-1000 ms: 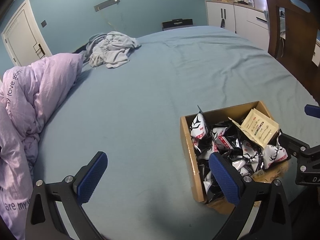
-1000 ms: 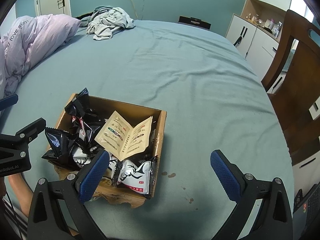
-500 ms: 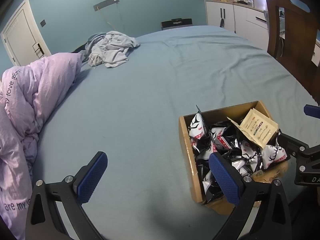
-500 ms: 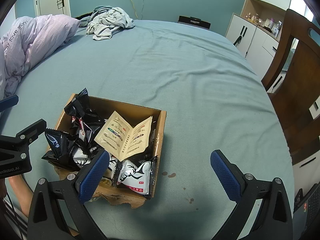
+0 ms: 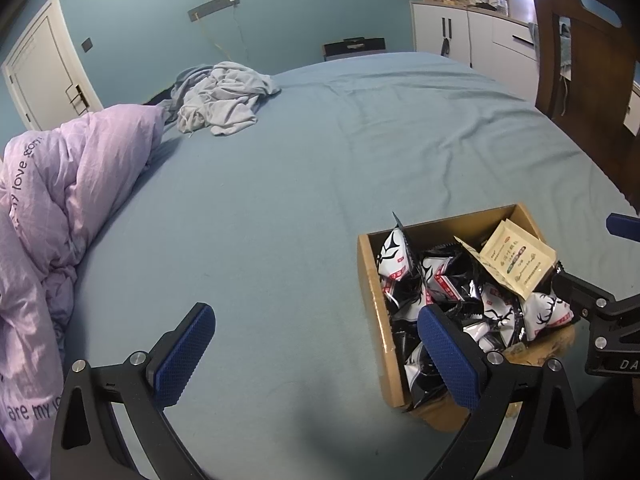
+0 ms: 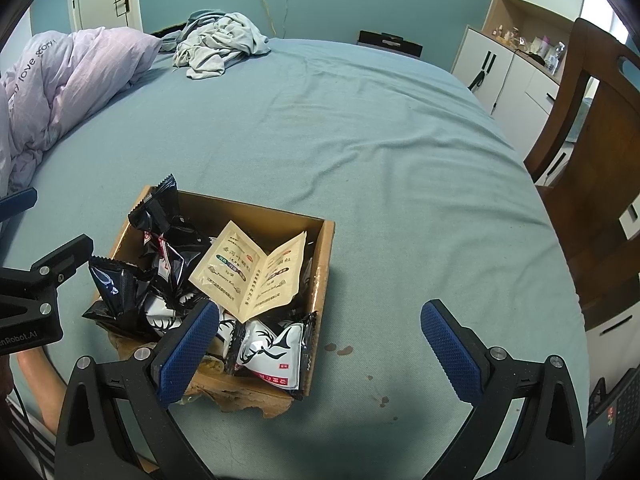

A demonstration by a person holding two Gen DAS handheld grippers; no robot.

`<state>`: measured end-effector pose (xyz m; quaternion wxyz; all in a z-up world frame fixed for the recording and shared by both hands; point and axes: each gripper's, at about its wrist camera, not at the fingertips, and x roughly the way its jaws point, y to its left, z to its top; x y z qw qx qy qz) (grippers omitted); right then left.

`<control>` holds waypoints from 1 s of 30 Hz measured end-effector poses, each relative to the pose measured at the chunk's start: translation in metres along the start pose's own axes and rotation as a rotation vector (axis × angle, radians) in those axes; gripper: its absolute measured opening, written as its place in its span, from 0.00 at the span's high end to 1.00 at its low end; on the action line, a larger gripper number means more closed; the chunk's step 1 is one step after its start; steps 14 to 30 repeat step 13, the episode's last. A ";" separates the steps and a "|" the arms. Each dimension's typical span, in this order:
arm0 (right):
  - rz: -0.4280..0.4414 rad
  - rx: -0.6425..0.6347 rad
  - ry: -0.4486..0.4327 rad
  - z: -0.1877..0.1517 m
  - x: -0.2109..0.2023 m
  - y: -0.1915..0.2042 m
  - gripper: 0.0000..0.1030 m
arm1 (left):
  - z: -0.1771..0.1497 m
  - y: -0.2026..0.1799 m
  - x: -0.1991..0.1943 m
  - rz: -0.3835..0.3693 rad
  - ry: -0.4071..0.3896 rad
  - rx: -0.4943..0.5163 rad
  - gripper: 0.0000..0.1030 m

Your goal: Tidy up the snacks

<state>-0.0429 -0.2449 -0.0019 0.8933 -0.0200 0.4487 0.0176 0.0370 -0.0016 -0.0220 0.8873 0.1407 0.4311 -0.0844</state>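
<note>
A cardboard box (image 6: 320, 264) heaped with black-and-white snack packets (image 6: 272, 350) sits at the lower left of the right wrist view on a blue-green bed sheet (image 6: 380, 140). A beige folded sachet (image 6: 252, 272) lies on top of the packets. The right gripper (image 6: 320, 344) hangs over the box's near right corner, jaws spread and empty. The left gripper (image 5: 316, 350) is likewise released, holding nothing, its right finger over the box's edge. A lilac duvet (image 5: 52, 200) bunches at the left of the frame.
</note>
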 end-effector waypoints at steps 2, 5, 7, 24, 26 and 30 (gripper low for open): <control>0.001 0.001 -0.001 0.000 0.000 0.000 0.01 | 0.000 0.000 0.000 -0.001 -0.001 0.000 0.00; 0.001 0.000 0.001 0.000 0.000 0.000 0.01 | 0.000 0.000 0.000 0.000 0.001 -0.001 0.00; 0.000 -0.001 0.002 0.000 0.000 0.001 0.01 | 0.000 0.000 0.000 0.001 -0.001 0.000 0.00; -0.003 -0.004 0.002 -0.001 0.001 0.002 0.01 | 0.000 0.000 0.000 0.004 -0.005 0.008 0.00; -0.003 -0.004 0.002 -0.001 0.001 0.002 0.01 | 0.000 0.000 0.000 0.004 -0.005 0.008 0.00; -0.003 -0.004 0.002 -0.001 0.001 0.002 0.01 | 0.000 0.000 0.000 0.004 -0.005 0.008 0.00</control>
